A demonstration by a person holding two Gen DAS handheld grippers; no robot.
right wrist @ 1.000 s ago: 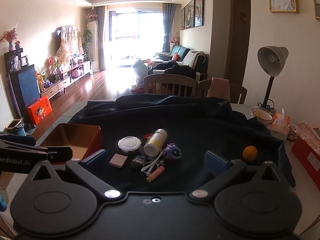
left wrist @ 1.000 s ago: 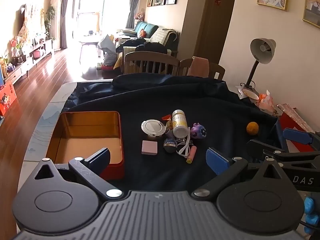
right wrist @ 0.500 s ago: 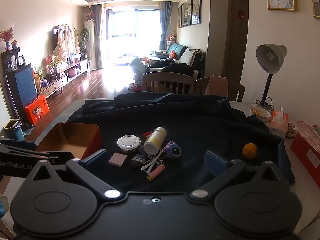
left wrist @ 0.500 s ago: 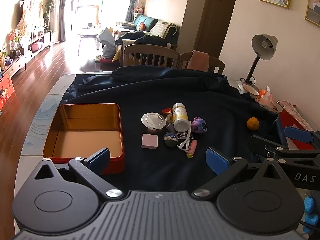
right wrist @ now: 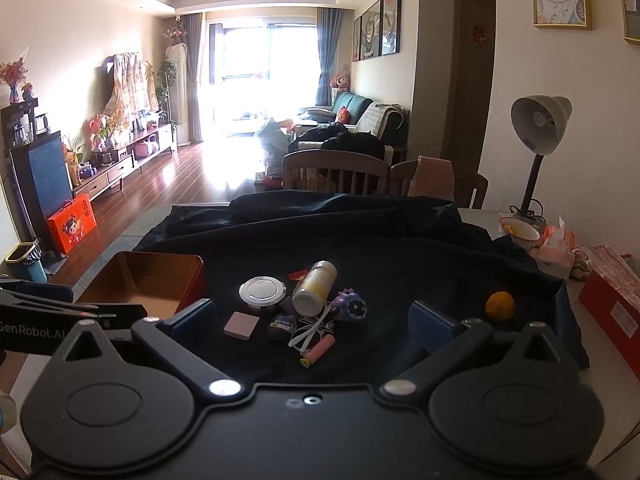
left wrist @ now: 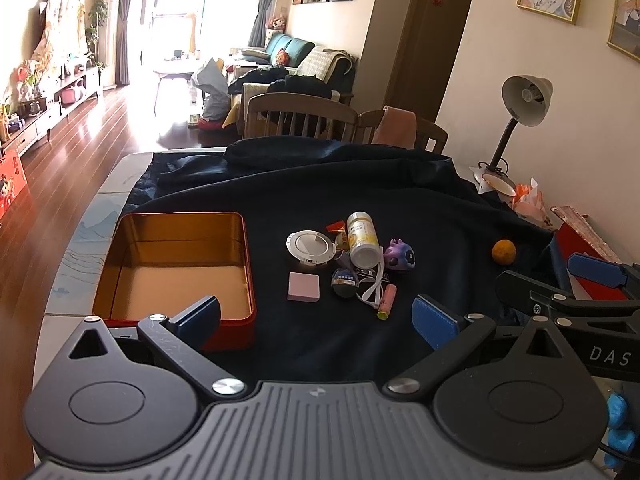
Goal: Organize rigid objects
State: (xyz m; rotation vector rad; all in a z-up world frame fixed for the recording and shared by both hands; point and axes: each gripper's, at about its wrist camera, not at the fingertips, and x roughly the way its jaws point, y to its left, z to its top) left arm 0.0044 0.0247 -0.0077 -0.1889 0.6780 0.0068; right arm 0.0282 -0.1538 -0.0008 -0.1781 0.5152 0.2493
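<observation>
An open red tin box [left wrist: 176,264] with a gold inside sits on the dark cloth at the left; it also shows in the right wrist view [right wrist: 148,280]. A small pile lies mid-table: a round silver lid [left wrist: 311,245], a white-and-yellow bottle [left wrist: 362,239], a pink square block [left wrist: 304,287], a purple toy [left wrist: 400,256], a pink tube [left wrist: 387,301]. An orange ball [left wrist: 503,251] lies apart at the right. My left gripper [left wrist: 316,316] is open and empty, short of the pile. My right gripper [right wrist: 312,322] is open and empty, also short of the pile.
A desk lamp [left wrist: 520,120], a bowl [right wrist: 519,230], tissues and a red box [right wrist: 612,304] stand at the table's right edge. Wooden chairs [left wrist: 300,120] stand behind the table. The cloth bunches up along the far edge.
Both grippers have risen and tilted a little, so the tin box and pile sit lower and fuller in view. Nothing on the table has moved.
</observation>
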